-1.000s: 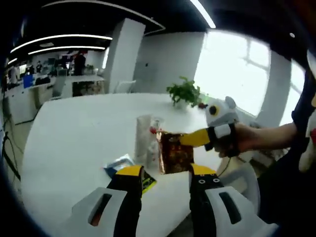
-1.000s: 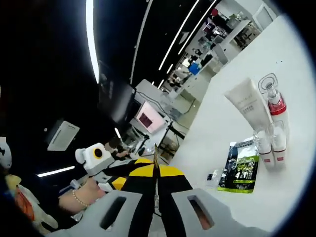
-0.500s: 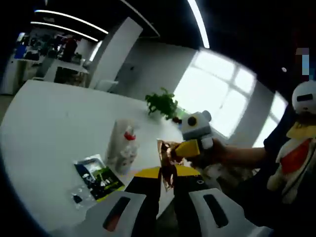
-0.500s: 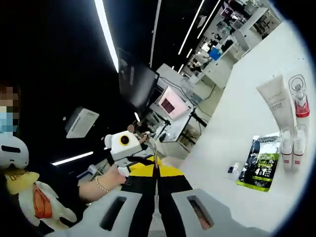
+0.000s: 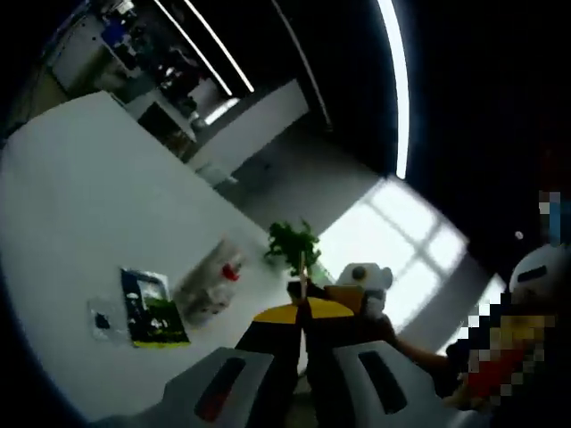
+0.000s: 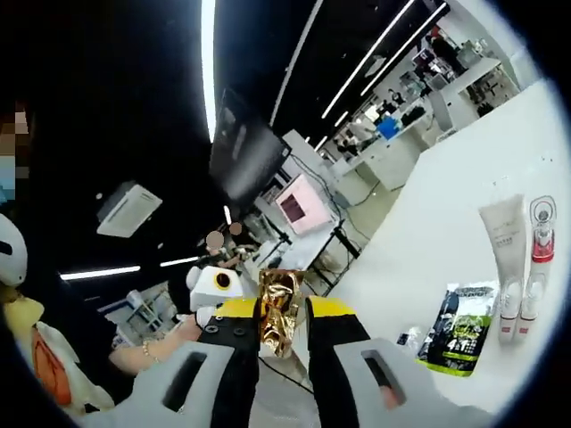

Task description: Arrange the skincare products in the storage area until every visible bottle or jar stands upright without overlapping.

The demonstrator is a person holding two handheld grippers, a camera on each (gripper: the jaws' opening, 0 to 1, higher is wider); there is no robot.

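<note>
Sachet aloft, sorting barely begun

Left gripper (image 5: 303, 314) is clamped on the gold foil sachet (image 6: 279, 312), held above the white table (image 6: 464, 205); right gripper (image 6: 283, 309) stands parted around it. Tube (image 6: 502, 241) and pump bottle (image 6: 539, 241) look upright; the green packet (image 6: 457, 328) lies flat.

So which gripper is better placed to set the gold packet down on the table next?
Probably the left. The left gripper has its jaws shut on the gold packet, with the white table ahead of it. The right gripper has its jaws apart beside the packet.
</note>
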